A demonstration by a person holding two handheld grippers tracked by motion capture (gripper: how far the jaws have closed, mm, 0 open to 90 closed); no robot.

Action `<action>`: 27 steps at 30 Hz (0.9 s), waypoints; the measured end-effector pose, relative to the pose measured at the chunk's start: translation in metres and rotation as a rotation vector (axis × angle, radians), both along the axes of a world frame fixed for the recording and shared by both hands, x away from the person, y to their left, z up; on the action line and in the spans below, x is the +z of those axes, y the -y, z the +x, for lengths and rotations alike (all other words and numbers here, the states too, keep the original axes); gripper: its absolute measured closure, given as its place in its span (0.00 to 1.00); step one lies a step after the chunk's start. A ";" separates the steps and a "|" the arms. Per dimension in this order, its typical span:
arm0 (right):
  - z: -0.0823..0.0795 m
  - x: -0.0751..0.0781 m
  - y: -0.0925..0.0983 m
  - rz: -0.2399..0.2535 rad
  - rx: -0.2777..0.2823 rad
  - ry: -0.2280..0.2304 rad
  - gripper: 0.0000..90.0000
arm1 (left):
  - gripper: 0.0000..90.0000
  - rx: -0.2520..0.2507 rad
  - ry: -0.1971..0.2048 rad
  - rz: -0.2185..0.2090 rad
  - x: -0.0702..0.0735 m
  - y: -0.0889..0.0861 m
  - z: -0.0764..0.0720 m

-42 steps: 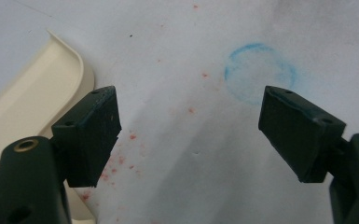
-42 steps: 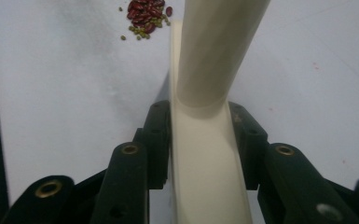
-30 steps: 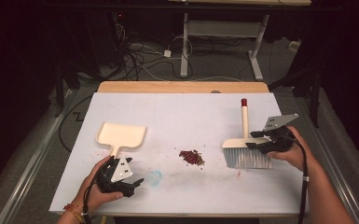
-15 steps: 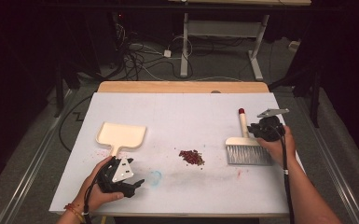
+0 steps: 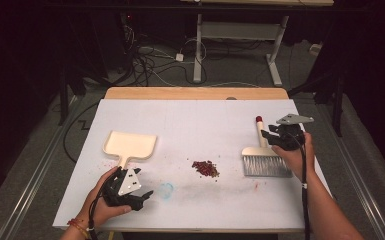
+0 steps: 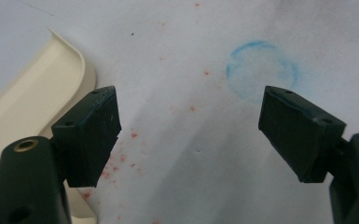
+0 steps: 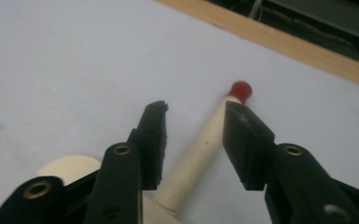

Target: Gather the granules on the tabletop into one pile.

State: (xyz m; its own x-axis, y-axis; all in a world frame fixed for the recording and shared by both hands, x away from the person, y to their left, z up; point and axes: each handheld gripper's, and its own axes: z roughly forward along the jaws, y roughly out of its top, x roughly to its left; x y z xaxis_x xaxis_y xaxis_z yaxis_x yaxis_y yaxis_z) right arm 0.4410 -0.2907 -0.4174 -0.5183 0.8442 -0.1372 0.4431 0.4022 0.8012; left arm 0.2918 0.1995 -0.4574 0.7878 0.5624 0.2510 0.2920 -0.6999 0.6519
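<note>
A cream brush with grey bristles and a red-tipped handle lies flat on the white table at the right. My right gripper straddles that handle. Its jaws have just been opening, and in the right gripper view a gap shows on each side of the handle. A cream dustpan lies at the left with its handle pointing toward the near edge. My left gripper rests near the front edge, just past the pan's handle. It is wide open over bare table, with the pan's rim beside its left jaw.
A small heap of red crumbs sits mid-table between pan and brush. A faint blue ring marks the surface by the left gripper, with scattered red specks around. A wooden strip runs along the far edge.
The right gripper has shifted from beside the brush head to over the handle, and the brush has settled flat, a little nearer. The left hand has not moved.
</note>
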 end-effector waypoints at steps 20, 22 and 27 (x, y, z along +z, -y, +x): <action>-0.060 0.040 -0.014 0.121 0.077 0.207 0.32 | 0.22 0.019 0.037 0.024 -0.001 0.001 -0.002; -0.066 0.041 -0.016 0.117 0.091 0.228 0.30 | 0.22 0.019 0.039 0.024 0.000 0.001 -0.001; -0.083 0.038 -0.020 0.113 0.110 0.265 0.24 | 0.21 0.041 0.055 0.036 0.000 0.001 0.000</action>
State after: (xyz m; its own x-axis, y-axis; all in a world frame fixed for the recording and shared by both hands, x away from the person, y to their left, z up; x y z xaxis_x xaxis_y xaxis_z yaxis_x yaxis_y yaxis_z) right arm 0.3584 -0.2711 -0.3790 -0.5665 0.8023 -0.1880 0.1713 0.3378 0.9255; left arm 0.2920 0.1989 -0.4579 0.7484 0.5842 0.3140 0.2853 -0.7110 0.6427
